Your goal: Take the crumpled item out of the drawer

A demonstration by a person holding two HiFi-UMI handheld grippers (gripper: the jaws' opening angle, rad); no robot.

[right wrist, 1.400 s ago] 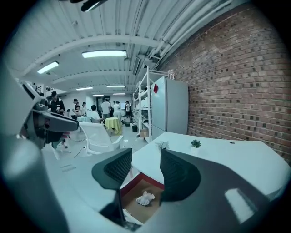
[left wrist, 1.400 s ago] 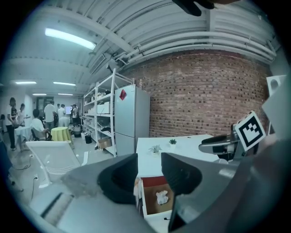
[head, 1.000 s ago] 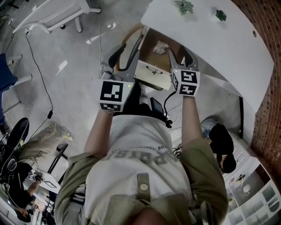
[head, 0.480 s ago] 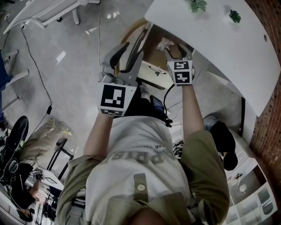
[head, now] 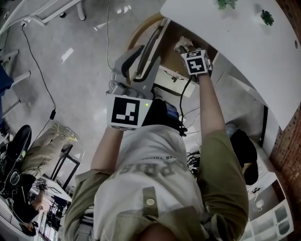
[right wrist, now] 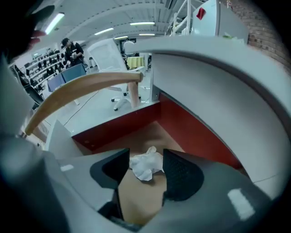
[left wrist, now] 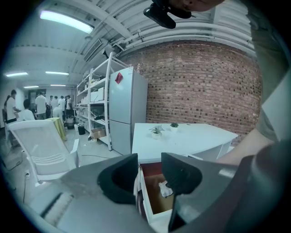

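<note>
A crumpled white paper [right wrist: 145,164] lies on the brown floor of the open drawer [right wrist: 113,127] under the white table [head: 244,42]. My right gripper [right wrist: 144,169] reaches down into the drawer and stands open, one jaw on either side of the paper, without squeezing it. In the head view the paper [head: 180,45] peeks out just beyond the right gripper [head: 186,48]. My left gripper [head: 140,55] hovers open and empty outside the drawer, to its left. From the left gripper [left wrist: 150,175] view the drawer [left wrist: 152,202] and the paper [left wrist: 164,189] show through the gap between its jaws.
Two small plants [head: 226,4] [head: 267,18] stand on the table. A curved wooden rail [right wrist: 82,88] arcs beside the drawer. A white fridge [left wrist: 122,109] and shelves stand against the brick wall. A seated person [head: 42,146] and cables are on the floor at left.
My right gripper has gone forward and down into the drawer until its jaws flank the paper. The left gripper has drifted slightly forward and up.
</note>
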